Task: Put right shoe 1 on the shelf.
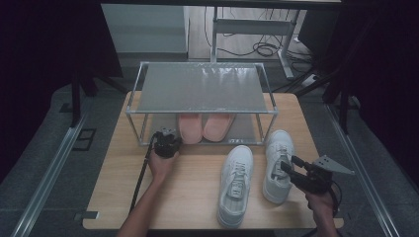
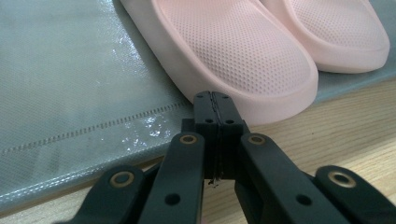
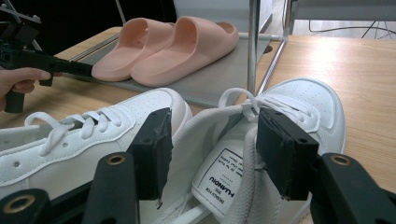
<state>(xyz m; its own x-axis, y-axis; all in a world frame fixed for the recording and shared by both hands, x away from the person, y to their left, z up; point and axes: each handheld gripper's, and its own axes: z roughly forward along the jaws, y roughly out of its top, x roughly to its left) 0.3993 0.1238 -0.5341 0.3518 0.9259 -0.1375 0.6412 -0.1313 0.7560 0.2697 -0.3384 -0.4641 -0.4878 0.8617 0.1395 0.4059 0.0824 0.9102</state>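
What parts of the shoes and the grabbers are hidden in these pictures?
- Pink foam slippers: in the high view, their far halves sit under the grey metal rack's top shelf.
- White lace-up sneaker on the right: in the right gripper view, the open right gripper covers its collar sides.
- Left gripper: its shut tips meet the slipper's edge; actual touching cannot be told.
- Other white sneaker: cut by the left edge.
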